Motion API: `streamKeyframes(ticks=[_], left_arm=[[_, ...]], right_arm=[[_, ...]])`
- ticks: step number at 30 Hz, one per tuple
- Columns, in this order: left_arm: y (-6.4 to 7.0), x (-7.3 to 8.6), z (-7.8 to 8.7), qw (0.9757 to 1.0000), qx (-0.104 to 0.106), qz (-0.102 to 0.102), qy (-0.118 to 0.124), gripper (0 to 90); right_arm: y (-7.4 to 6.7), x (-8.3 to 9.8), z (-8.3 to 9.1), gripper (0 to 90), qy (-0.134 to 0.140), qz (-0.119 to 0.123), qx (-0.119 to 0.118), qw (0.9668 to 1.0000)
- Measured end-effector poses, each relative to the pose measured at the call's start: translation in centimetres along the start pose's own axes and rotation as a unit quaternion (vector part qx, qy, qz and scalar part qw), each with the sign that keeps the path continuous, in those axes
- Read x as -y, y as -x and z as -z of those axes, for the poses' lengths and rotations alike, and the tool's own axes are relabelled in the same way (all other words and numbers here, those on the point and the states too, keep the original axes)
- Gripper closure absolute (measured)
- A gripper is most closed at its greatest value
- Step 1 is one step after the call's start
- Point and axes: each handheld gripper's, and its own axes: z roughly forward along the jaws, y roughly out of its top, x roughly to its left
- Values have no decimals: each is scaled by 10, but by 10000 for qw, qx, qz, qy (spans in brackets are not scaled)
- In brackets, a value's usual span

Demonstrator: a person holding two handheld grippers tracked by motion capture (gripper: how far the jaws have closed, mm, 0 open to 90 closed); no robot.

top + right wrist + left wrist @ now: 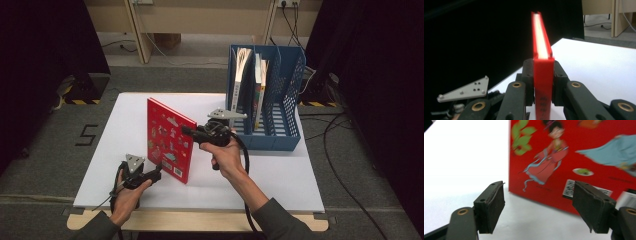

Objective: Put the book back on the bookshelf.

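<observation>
I hold a red book (pixel 169 140) upright on the white bench (pixel 280 175), near its middle. My right gripper (pixel 189 132) has its jaws clamped on the book's spine, one pad on each cover. My left gripper (pixel 156 174) rests low at the book's near bottom corner, jaws apart with nothing between them. A blue file rack (pixel 290 95) holding books stands at the bench's far right.

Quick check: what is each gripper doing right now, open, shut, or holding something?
Left gripper: open, nothing between its pads, red book just ahead.
Right gripper: shut on the red book's spine, holding it upright on the table.
</observation>
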Motion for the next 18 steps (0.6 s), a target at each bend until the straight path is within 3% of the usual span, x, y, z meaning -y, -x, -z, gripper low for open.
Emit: streamKeyframes(ticks=[5,11,18], left_arm=[[-18,6,-5,9994,-52,247,-252,247],[-31,7,-6,9985,-103,411,-343,246],[-35,6,-7,9979,-81,555,-329,246]], right_arm=[[19,2,-1,773,265,-589,-120,9978],[23,-5,-9,769,435,-921,-184,9946],[23,-26,-11,763,515,-991,-147,9936]])
